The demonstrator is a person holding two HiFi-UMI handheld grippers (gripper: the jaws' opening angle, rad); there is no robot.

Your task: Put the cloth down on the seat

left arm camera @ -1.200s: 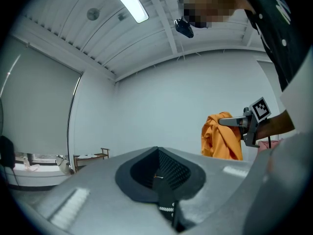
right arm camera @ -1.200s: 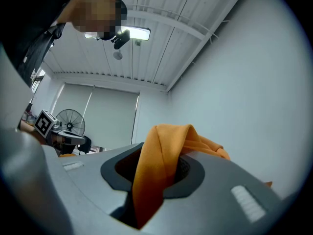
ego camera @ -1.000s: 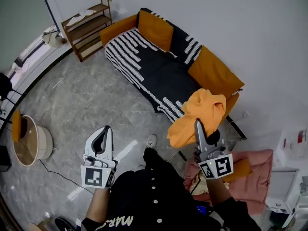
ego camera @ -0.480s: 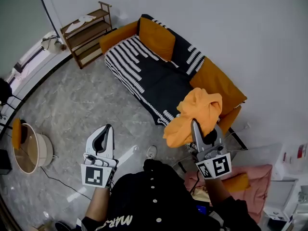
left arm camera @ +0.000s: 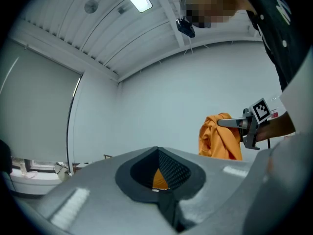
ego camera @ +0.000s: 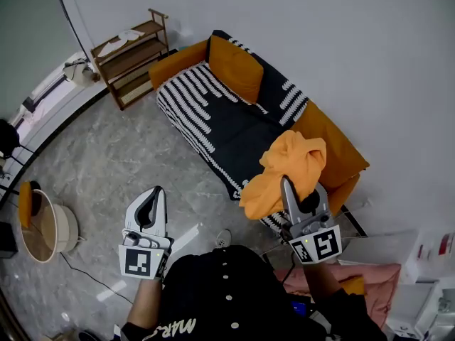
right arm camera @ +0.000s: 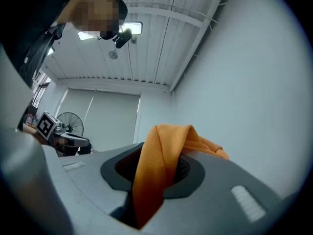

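The orange cloth [ego camera: 288, 165] is clamped in the jaws of the right gripper [ego camera: 286, 185] and held up over the near end of the striped sofa seat [ego camera: 227, 123]. The left gripper [ego camera: 157, 192] is closed and empty. A wooden shelf [ego camera: 131, 55] is set beside the sofa. At the left, a round tub [ego camera: 65, 215] is seen with an orange item [ego camera: 25, 194] at its rim.
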